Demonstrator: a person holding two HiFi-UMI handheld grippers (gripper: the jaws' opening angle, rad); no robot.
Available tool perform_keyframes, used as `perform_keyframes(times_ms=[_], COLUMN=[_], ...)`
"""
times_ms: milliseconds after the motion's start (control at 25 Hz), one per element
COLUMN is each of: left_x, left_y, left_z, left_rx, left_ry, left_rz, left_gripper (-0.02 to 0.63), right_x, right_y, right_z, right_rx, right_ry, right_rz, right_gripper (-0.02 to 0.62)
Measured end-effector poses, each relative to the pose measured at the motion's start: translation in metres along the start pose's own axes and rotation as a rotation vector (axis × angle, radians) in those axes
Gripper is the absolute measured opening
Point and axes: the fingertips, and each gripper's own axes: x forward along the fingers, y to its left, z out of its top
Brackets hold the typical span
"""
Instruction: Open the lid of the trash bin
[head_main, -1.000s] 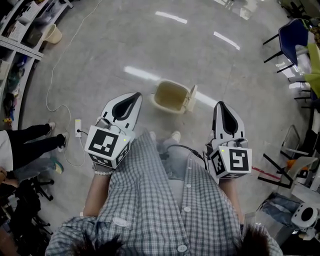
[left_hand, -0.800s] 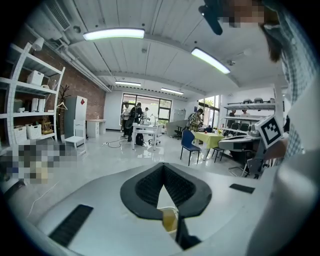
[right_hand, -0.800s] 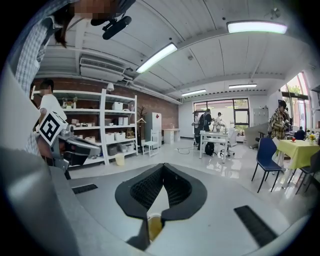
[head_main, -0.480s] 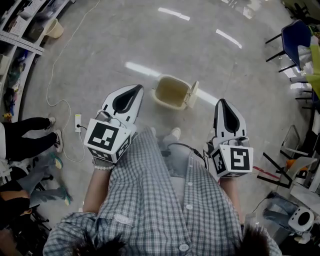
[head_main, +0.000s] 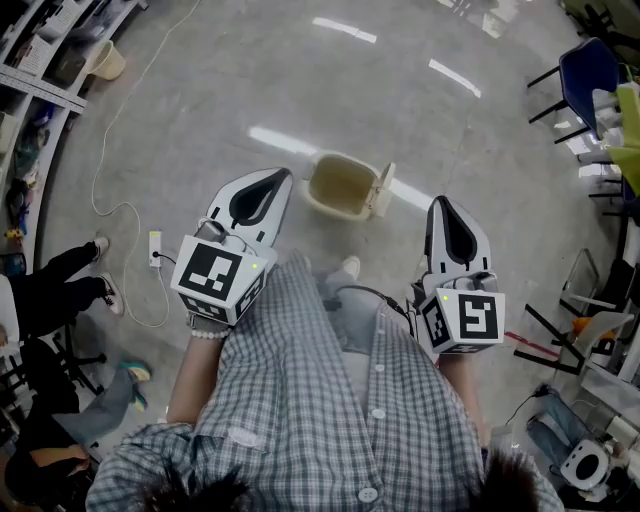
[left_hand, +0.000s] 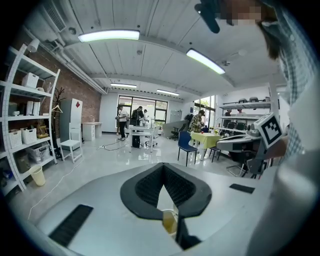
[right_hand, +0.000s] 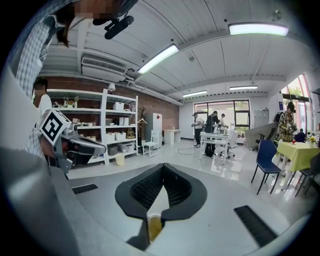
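A beige trash bin (head_main: 338, 186) stands on the grey floor ahead of my feet. Its lid (head_main: 381, 193) is swung up and stands at the bin's right side, and the inside shows. My left gripper (head_main: 276, 177) is held to the bin's left, shut, with nothing in it. My right gripper (head_main: 441, 206) hangs to the bin's right, also shut and empty. Neither touches the bin. In the left gripper view the bin (left_hand: 169, 220) shows below the closed jaws of the left gripper (left_hand: 163, 165). The right gripper view shows the bin (right_hand: 154, 226) under the right gripper (right_hand: 163, 165).
A shelving rack (head_main: 28, 88) and a small beige bucket (head_main: 104, 62) stand far left. A white cable with a power strip (head_main: 155, 251) lies on the floor left of me. A person's legs (head_main: 62, 283) are at the left edge. Blue chairs (head_main: 585, 72) and clutter fill the right side.
Both grippers stay shut and nearly still beside the open bin. The people at the left edge have shifted their legs.
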Motion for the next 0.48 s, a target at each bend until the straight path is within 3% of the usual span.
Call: perform_keyframes(times_ms=[480], left_x=[-0.0010], left_y=[-0.0022], left_z=[0.0004], left_rx=[0.002], left_ry=[0.003], left_rz=[-0.014], left_gripper=[0.005], right_x=[0.0015], right_y=[0.0068], right_z=[0.0002], right_rx=[-0.011], right_ry=[0.014], right_rz=[0.012], right_gripper=[0.017])
